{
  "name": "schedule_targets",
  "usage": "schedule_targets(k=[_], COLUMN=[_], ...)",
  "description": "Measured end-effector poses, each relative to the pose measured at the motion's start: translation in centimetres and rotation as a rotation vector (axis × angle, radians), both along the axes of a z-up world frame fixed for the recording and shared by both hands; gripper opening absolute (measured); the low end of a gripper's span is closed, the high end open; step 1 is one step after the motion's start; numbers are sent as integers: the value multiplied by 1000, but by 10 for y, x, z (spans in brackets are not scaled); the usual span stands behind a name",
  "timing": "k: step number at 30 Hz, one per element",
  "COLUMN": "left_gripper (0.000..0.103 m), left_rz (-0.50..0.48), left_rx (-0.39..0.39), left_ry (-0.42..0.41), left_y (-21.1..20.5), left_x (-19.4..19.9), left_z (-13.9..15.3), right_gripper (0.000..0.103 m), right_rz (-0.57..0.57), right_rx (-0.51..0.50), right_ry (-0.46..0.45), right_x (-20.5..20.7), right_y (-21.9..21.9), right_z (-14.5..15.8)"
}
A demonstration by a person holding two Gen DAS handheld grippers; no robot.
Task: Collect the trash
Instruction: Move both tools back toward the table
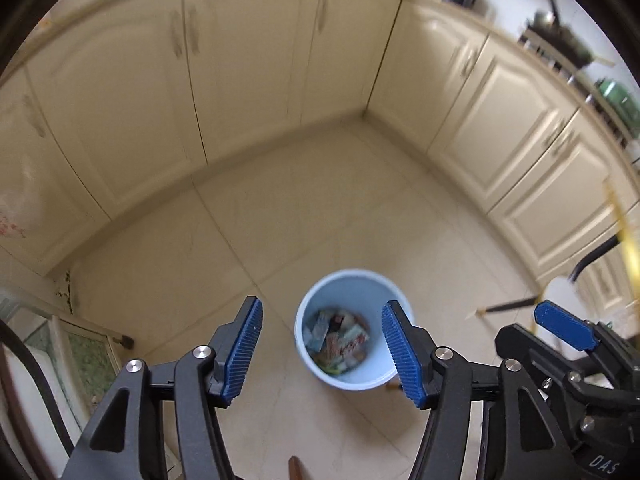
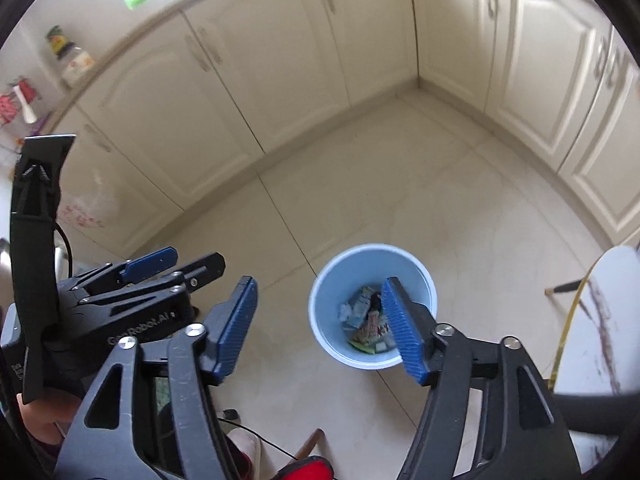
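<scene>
A light blue bin (image 1: pixel 316 304) stands on the tiled floor and holds several wrappers and paper scraps (image 1: pixel 338 340). My left gripper (image 1: pixel 322 354) is open and empty, held above the bin, which shows between its blue pads. In the right wrist view the bin (image 2: pixel 340 276) shows again with the trash (image 2: pixel 366 320) inside. My right gripper (image 2: pixel 322 328) is open and empty above the bin, its right pad (image 2: pixel 400 328) over the bin's mouth. The left gripper (image 2: pixel 156 260) shows at the left of the right wrist view.
Cream cabinets (image 1: pixel 248 64) line the back and right sides of the floor. A white table edge (image 2: pixel 600 320) with a yellow cord is at the right. A thin dark leg (image 1: pixel 508 306) slants near the bin. A plastic bag (image 1: pixel 16 204) hangs at the left.
</scene>
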State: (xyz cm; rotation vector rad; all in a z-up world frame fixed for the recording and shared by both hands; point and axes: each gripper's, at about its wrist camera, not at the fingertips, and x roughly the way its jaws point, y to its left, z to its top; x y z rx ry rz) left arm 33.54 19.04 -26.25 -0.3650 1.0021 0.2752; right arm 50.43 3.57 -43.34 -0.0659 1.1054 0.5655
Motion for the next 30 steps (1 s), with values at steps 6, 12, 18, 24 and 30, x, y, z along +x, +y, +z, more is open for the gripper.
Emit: schedule_targets(k=[6, 12, 18, 24, 30], left_gripper=[73, 91, 102, 102, 102], left_rz=[-4, -41, -121, -206, -241], left_rx=[88, 175, 268, 302, 365], left_ry=[-202, -410, -602, -749, -855], left_y=[-42, -115, -182, -225, -259], left_x=[-67, -136, -224, -301, -385], left_z=[77, 140, 182, 196, 162], right_gripper=[89, 98, 103, 103, 103], right_rz=[-8, -81, -187, -282, -366], right_rx=[34, 33, 67, 71, 42], right_ry=[-176, -383, -567, -731, -885], right_x=[-56, -121, -197, -262, -319], right_y=[-12, -56, -117, -156, -188], right_z=[83, 172, 254, 318, 369])
